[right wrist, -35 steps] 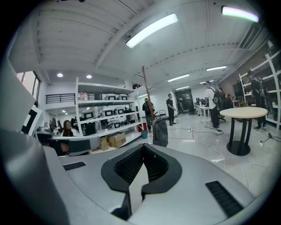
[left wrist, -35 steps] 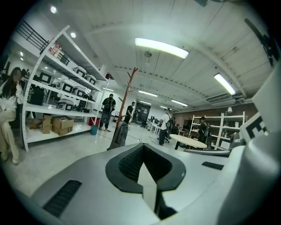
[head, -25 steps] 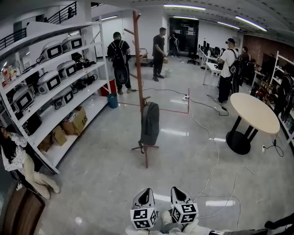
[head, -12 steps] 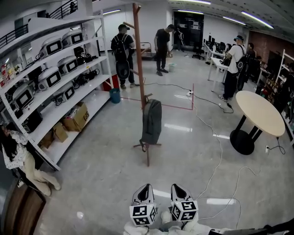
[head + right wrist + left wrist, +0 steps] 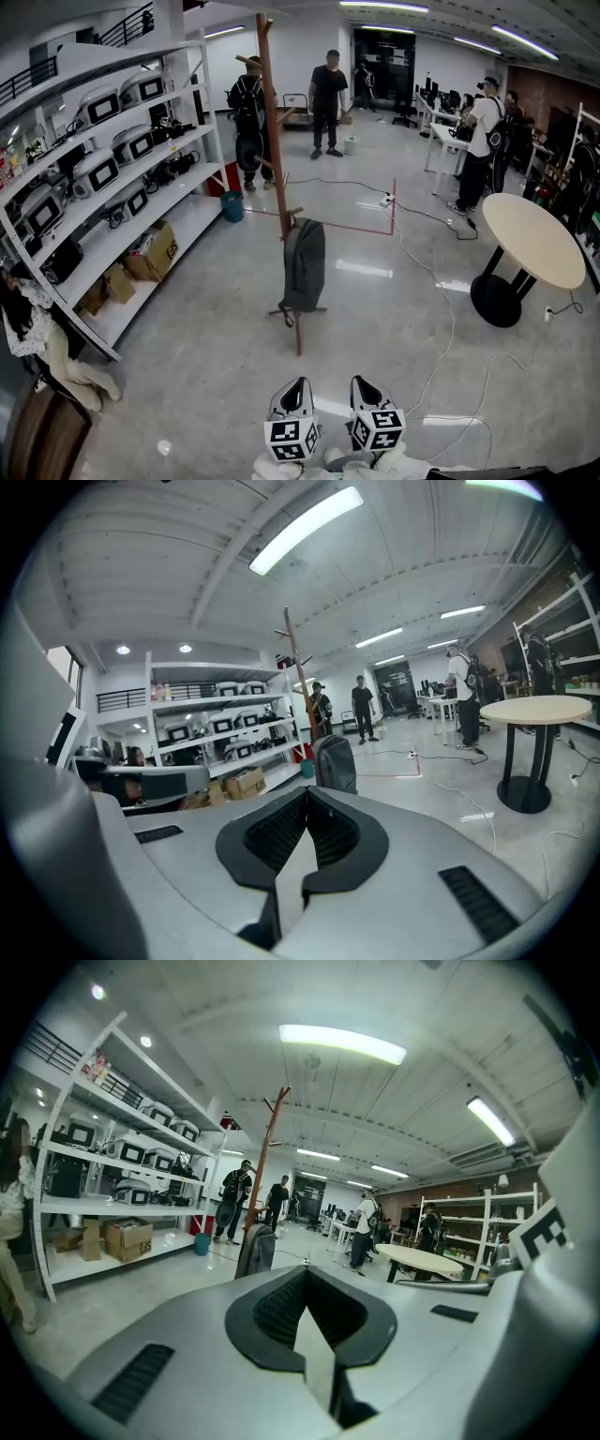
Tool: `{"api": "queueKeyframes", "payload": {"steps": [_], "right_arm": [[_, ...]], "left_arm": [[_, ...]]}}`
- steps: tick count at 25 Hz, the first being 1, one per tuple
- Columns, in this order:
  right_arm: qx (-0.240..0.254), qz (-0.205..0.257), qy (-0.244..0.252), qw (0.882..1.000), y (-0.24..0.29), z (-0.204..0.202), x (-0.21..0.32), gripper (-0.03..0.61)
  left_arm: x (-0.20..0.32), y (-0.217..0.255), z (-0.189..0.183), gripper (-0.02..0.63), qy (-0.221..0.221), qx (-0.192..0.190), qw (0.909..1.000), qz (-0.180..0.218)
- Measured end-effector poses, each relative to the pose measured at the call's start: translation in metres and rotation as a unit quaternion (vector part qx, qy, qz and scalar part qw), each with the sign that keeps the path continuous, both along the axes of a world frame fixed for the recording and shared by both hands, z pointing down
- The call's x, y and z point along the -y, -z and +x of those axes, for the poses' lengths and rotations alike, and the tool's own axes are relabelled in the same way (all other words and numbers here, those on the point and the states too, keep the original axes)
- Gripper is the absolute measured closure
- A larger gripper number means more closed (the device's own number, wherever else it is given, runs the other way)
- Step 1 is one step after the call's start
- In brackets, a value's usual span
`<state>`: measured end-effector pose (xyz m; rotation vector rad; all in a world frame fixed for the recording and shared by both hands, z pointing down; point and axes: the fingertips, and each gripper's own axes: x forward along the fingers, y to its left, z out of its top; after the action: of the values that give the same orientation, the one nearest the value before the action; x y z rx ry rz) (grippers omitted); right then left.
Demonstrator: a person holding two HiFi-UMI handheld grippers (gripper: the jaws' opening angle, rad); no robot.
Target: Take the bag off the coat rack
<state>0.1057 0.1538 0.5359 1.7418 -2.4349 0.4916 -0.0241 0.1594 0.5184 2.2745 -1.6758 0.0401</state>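
A grey backpack (image 5: 304,264) hangs from a low peg of the tall wooden coat rack (image 5: 271,122) in the middle of the floor. It also shows in the left gripper view as the backpack (image 5: 255,1251) on the rack (image 5: 268,1162), and in the right gripper view as the backpack (image 5: 336,761) beside the rack pole (image 5: 299,672). My left gripper (image 5: 297,385) and right gripper (image 5: 366,383) sit side by side at the bottom edge, well short of the rack. Both point toward it, shut and empty: left gripper (image 5: 305,1275), right gripper (image 5: 307,795).
White shelving (image 5: 112,192) with appliances and cardboard boxes runs along the left. A round table (image 5: 531,239) stands at the right. Cables (image 5: 441,328) trail over the floor between table and rack. A red floor frame (image 5: 386,216) and several people (image 5: 328,94) are behind the rack.
The whole view has drifted forward and slightly sideways toward the rack. Both grippers keep their side-by-side pose, still shut. The people at the back have shifted.
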Motion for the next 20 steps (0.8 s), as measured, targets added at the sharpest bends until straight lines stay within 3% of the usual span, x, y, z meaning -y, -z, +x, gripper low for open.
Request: {"api": "queueKeyframes", "payload": {"steps": [20], "right_arm": [[0.004,-0.012,0.007,1.000,-0.016,0.029,0.093,0.568]], "left_arm": [[0.093,-0.008,0.034,0.614,-0.006,-0.001,1.0000,0.002]]}}
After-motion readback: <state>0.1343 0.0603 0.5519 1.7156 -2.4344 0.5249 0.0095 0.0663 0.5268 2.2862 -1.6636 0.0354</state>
